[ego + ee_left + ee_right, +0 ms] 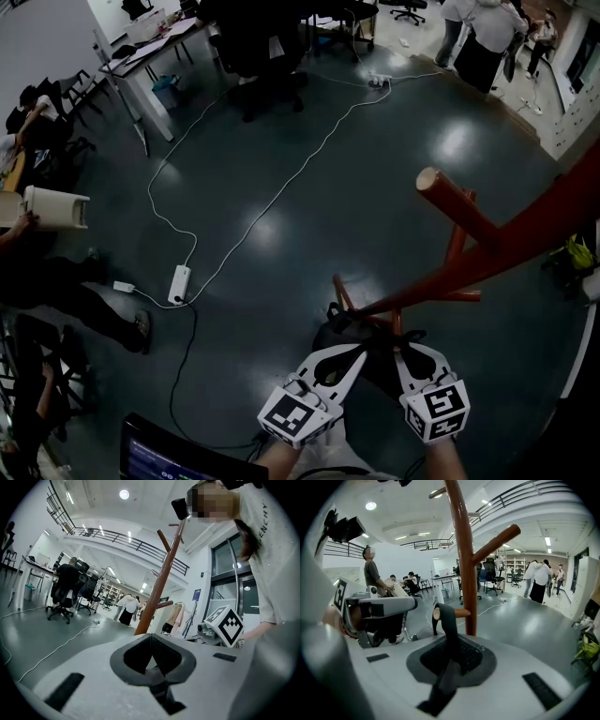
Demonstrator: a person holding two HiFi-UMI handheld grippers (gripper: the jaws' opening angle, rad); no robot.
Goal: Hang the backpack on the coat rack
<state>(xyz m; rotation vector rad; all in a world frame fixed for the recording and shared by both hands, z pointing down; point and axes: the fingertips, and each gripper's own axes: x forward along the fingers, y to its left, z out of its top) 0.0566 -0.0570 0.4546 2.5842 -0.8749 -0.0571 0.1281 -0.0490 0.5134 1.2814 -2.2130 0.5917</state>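
Backpack [373, 367] at lower centre, under the coat rack [487, 248] | left gripper [354, 353] and right gripper [406, 350] both clamped shut on it, right on the strap [449, 634] draped over a low peg [461, 613] | our worry: strap sits near the peg's tip and may slide off on release

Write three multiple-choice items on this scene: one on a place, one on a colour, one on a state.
1. Where does the black backpack strap held by the right gripper lie?
A. Over a short peg of the rack
B. On the floor
C. On an office chair

2. What colour is the wooden coat rack?
A. White
B. Reddish-brown
C. Blue

3. How do the right gripper's jaws stand?
A. Wide apart, empty
B. Shut on the strap
C. Out of view

Key: A, the strap drapes over the short peg; B, pole and pegs show reddish-brown; B, the strap runs out from between the closed jaws.
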